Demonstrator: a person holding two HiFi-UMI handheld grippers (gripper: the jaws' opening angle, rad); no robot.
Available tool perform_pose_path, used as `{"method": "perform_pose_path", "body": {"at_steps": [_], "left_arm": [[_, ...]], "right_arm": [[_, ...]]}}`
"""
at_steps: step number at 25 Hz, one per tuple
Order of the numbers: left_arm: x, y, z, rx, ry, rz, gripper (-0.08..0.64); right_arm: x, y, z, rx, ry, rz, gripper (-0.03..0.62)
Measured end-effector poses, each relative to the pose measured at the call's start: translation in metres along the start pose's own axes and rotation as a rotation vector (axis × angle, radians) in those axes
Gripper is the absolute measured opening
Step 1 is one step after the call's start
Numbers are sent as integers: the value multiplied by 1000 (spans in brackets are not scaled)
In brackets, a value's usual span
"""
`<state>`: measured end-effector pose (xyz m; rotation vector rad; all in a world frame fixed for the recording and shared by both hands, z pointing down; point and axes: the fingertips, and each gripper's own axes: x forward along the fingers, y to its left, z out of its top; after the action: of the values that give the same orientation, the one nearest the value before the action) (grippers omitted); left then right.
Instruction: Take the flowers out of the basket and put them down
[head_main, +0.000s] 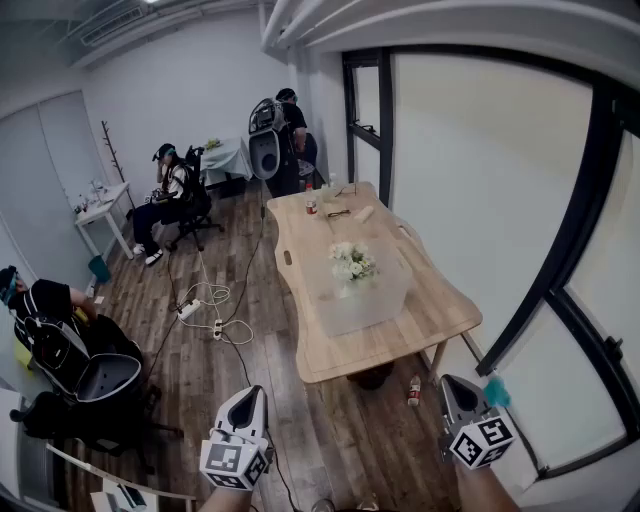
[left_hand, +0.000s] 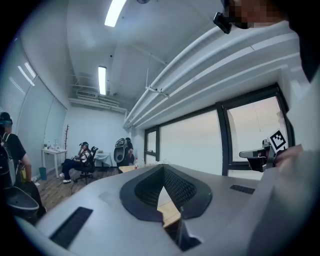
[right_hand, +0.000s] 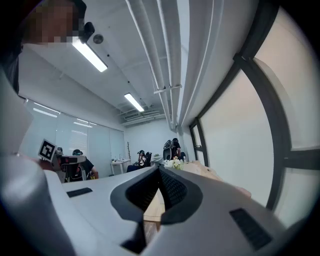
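The table (head_main: 300, 340) is standing ahead of the left gripper (head_main: 250, 393) and the right gripper (head_main: 449, 381), stretching away from the gap between them. The basket (head_main: 375, 300) is sitting on the table's near half, holding the flowers (head_main: 352, 263). A bottle (head_main: 414, 390) is resting on the floor (head_main: 300, 430) just left of the right gripper. Cables (head_main: 205, 300) are lying ahead and left of the left gripper, with a seated person (head_main: 170, 195) sitting farther beyond them. The window (head_main: 480, 170) is running along to the right of the right gripper.
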<state>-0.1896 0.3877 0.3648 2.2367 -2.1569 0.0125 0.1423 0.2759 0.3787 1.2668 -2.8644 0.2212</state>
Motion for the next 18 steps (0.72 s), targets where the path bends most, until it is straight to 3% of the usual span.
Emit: {"method": "perform_pose_path", "body": {"at_steps": [18], "left_arm": [[42,-52,-11,26,22,10,5]], "right_arm": [[-4,-59,-12,53,3,42,18]]}}
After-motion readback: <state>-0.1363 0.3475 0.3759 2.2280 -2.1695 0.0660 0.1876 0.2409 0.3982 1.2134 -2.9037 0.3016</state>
